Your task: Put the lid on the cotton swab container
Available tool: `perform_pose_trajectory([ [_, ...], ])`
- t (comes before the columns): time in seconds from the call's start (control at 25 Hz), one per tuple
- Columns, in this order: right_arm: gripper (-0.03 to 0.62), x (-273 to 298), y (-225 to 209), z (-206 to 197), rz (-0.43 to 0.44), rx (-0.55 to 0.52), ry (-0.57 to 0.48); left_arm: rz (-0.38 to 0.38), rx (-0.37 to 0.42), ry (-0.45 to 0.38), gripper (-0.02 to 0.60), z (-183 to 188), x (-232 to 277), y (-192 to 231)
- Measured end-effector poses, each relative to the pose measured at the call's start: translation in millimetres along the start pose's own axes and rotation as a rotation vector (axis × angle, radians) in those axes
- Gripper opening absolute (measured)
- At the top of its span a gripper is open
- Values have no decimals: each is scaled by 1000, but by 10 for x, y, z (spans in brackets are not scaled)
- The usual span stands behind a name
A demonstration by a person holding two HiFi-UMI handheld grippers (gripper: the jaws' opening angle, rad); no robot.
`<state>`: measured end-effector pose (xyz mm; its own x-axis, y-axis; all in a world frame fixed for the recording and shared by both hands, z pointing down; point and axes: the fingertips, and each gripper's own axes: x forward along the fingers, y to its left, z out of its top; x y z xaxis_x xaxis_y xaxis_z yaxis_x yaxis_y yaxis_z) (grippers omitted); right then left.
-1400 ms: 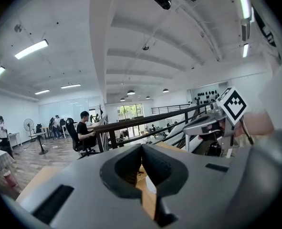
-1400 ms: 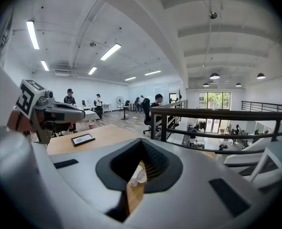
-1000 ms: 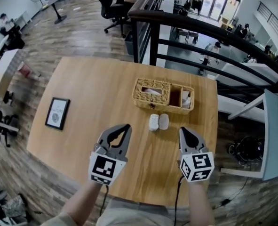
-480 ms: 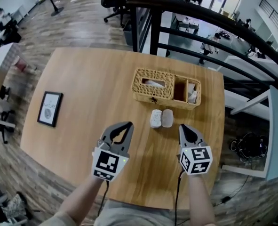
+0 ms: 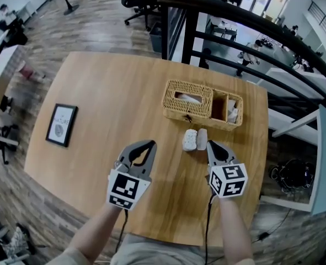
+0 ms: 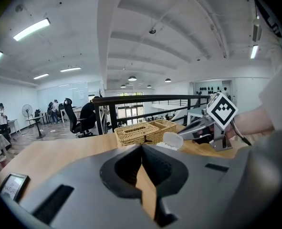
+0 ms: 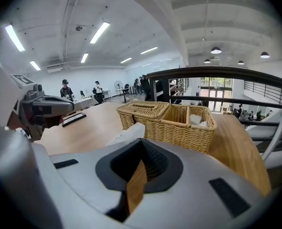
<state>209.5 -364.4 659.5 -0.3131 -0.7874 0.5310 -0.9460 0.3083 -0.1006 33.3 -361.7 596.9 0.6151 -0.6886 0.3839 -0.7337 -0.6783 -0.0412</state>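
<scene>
- Both grippers hover over the near side of the wooden table (image 5: 107, 93). Your left gripper (image 5: 149, 144) has its jaws clenched tip to tip on nothing, and your right gripper (image 5: 210, 144) is likewise closed and empty.
- The cotton swab container (image 5: 190, 140) sits uncovered just in front of the wicker basket (image 5: 187, 101). The lid (image 5: 202, 138) touches the container's right side and seems to be propped on edge.
- The right gripper's tips are just beside the lid, so it looks the natural one to take it. Part those jaws before you close in, since shut tips would only shove the lid.
- Grip the lid across its thin rim and lift it clear before you turn it flat.
- The container looks light. Bring the left gripper in to steady its wall, or a push may slide it against the basket.
- Lower the lid level and centred over the opening, then press evenly. A tilted lid will likely catch on one side.
- The picture frame (image 5: 62, 125) lies well apart at the left, out of your way.
</scene>
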Motion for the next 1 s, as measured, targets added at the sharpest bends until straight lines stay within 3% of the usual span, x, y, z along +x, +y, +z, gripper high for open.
perform_pose_trajectory([
  [0.48, 26, 267, 450, 121, 69, -146, 29, -11, -18, 36, 23, -139, -150, 76],
  [0.84, 25, 325, 538, 111, 51, -293, 133, -3, -35, 35, 23, -169, -174, 120],
  [1.0, 25, 352, 535, 104, 70, -305, 148, 0, -46, 39, 23, -202, -191, 94],
])
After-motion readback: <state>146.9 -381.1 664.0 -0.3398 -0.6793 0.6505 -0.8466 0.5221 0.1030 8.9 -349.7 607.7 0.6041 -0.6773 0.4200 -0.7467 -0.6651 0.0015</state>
